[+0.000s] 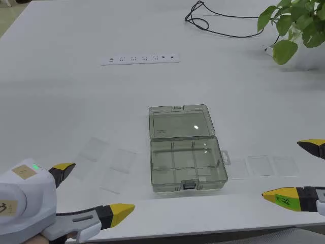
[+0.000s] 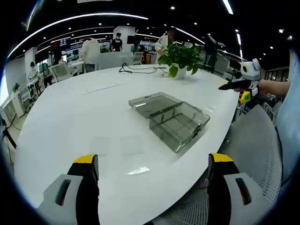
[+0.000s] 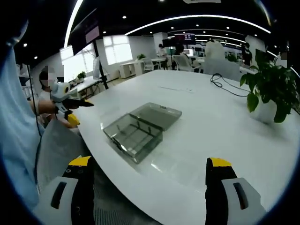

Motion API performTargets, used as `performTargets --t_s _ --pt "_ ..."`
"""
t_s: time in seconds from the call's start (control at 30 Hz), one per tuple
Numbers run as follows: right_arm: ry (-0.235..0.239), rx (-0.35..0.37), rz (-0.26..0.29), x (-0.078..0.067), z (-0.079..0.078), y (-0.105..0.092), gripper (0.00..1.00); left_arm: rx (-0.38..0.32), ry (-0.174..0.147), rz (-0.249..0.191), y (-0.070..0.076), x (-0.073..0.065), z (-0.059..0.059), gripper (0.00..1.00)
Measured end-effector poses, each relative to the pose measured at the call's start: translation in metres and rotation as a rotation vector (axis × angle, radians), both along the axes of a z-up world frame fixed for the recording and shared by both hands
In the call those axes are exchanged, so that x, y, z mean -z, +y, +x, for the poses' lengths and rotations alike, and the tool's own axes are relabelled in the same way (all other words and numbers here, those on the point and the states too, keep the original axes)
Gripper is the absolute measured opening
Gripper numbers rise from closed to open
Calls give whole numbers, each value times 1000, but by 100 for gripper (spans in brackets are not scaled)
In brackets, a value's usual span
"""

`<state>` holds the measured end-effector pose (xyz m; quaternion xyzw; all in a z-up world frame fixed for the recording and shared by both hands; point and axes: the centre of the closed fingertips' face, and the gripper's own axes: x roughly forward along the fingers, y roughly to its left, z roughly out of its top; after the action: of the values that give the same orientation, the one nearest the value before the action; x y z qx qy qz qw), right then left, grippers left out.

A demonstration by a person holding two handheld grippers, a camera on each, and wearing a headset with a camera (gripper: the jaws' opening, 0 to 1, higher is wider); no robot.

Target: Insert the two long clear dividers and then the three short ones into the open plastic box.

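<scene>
The box [image 1: 189, 172] is lying open on the table [image 1: 61, 101], near the middle of its near edge, with the lid [image 1: 179, 122] folded flat on the far side. Thin lines are being seen inside the tray, but it cannot be told whether they are fitted parts. Clear dividers [image 1: 123, 160] are lying flat to the left of the box, apart from it. More [image 1: 260, 165] are lying in a row just to its right. The left gripper [image 1: 104, 185] is being held at the near left over the table edge, jaws spread wide and empty. The right gripper [image 1: 281, 169] is being held at the near right, jaws likewise parted with nothing between them. Farther off, a power strip [image 1: 139, 59] is lying left of centre. A cable [image 1: 213, 25] is trailing beyond it to the right, and a plant [image 1: 294, 25] is standing at the far right.
</scene>
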<state>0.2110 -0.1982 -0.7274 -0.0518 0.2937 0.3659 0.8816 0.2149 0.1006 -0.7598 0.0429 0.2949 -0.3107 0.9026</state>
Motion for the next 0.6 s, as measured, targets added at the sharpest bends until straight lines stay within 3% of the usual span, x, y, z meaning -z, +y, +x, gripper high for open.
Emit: performTargets --t_s 0.6 --pt "-4 3 3 0 3 0 100 -5 -3 1 3 0 3 99"
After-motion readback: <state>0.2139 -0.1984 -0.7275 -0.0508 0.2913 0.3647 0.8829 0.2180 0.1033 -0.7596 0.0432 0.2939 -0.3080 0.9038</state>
